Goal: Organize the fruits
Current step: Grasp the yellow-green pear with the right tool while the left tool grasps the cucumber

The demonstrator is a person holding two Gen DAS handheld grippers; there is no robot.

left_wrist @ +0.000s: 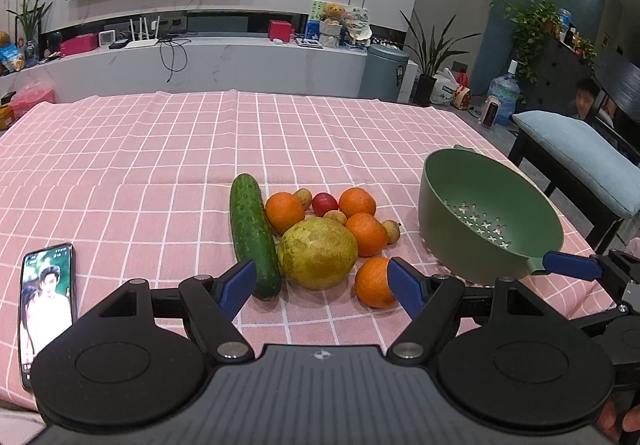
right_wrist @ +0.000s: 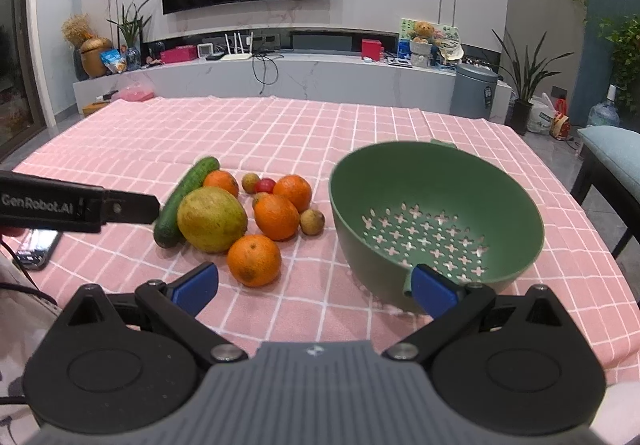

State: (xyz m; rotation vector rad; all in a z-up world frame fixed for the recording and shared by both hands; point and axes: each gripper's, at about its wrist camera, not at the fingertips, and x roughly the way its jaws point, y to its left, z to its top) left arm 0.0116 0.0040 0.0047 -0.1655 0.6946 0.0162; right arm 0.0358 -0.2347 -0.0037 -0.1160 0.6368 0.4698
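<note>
On a table spread with a pink checked cloth [left_wrist: 160,149], the left wrist view shows the left gripper [left_wrist: 321,283] spread wide and empty, hovering low before a cluster of produce: a cucumber [left_wrist: 253,235] lying lengthwise at the left of the heap, a large yellow-green fruit [left_wrist: 317,252] just beside it, and the nearest orange [left_wrist: 373,283] partly behind the right-hand blue finger. Three more oranges, a red tomato [left_wrist: 324,203] and several small brown fruits sit behind them, touching or nearly so. A green colander [left_wrist: 452,181] stands to the right of the pile, tilted, with one blue finger of the right gripper at its near rim tab. A phone [left_wrist: 48,305] with a lit screen lies at the left edge of the cloth. The right wrist view shows the right gripper [right_wrist: 316,287] also released, holding nothing; its right finger rests against the colander's [right_wrist: 400,165] near rim while its left finger stands apart from the nearest orange [right_wrist: 254,260]. The left gripper's black arm reaches in from the left, in front of the cucumber [right_wrist: 182,201], beside the yellow-green fruit [right_wrist: 211,219].
</note>
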